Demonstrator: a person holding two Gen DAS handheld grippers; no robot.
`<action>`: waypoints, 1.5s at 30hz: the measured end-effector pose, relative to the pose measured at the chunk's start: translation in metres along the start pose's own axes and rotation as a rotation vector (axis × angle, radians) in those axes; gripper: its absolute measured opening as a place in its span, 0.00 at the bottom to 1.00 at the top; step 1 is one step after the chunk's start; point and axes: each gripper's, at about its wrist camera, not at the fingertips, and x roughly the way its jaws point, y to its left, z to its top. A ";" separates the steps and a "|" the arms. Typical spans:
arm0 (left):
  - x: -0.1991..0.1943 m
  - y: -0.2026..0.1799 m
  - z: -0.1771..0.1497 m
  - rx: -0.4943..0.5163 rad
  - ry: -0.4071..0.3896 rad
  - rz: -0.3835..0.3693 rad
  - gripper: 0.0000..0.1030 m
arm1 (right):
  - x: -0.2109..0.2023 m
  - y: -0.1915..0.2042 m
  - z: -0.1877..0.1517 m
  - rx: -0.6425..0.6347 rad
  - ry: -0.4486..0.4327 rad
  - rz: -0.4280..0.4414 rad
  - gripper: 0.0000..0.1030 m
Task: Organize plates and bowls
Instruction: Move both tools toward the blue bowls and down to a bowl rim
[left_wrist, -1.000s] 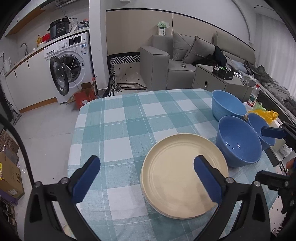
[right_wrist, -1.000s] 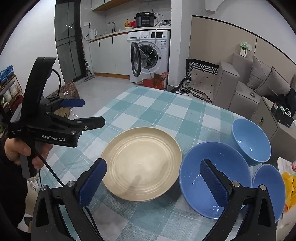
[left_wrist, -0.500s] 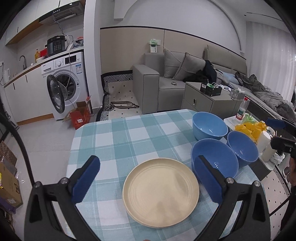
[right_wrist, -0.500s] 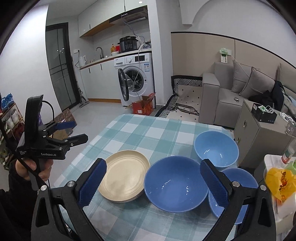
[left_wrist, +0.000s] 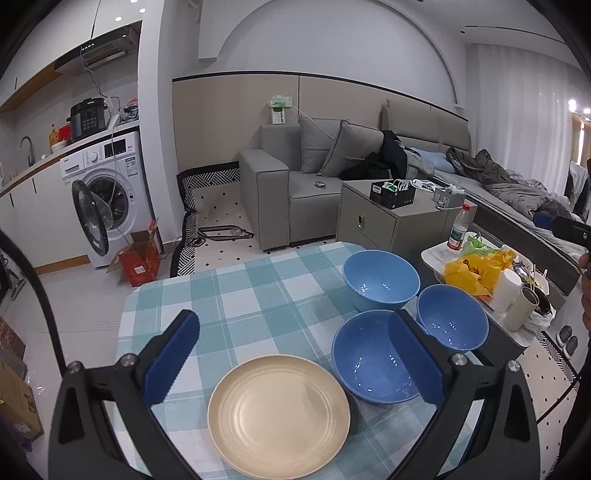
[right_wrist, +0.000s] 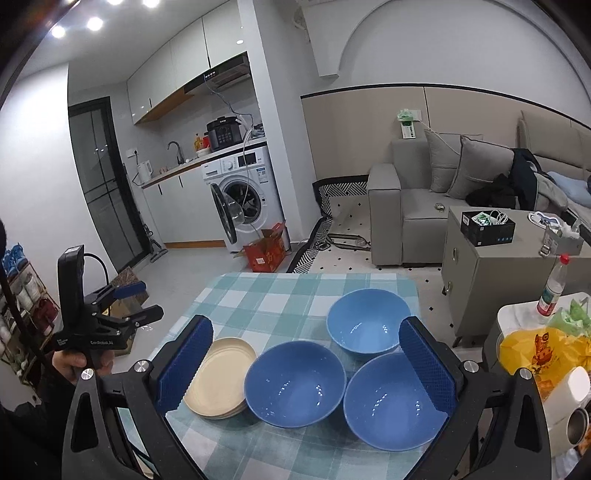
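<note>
Hovering: left gripper (left_wrist: 295, 365) and right gripper (right_wrist: 306, 363), both spread wide, empty
Stack: cream ridged plastic plates (right_wrist: 221, 376), light, stiff; pinch rim
Bowls: three blue round bowls (right_wrist: 295, 382), likely slick; grip wall

White walls; grey sofa (left_wrist: 295, 184); washing machine (left_wrist: 107, 199) door open; pale floor (left_wrist: 74, 295); ceiling spotlights (right_wrist: 94, 24).

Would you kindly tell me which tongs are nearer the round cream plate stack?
Left. The left tongs hover over the cream plate stack; the right tongs hover over the bowls beside it.
</note>
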 end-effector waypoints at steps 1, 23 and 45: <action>0.001 -0.003 0.004 0.002 -0.002 -0.005 1.00 | -0.005 -0.006 0.003 0.010 -0.007 0.002 1.00; 0.088 -0.016 0.069 -0.093 0.040 -0.050 1.00 | 0.018 -0.109 0.038 0.105 0.085 -0.105 1.00; 0.217 -0.056 0.080 -0.065 0.187 -0.074 1.00 | 0.166 -0.166 0.012 0.239 0.262 -0.153 1.00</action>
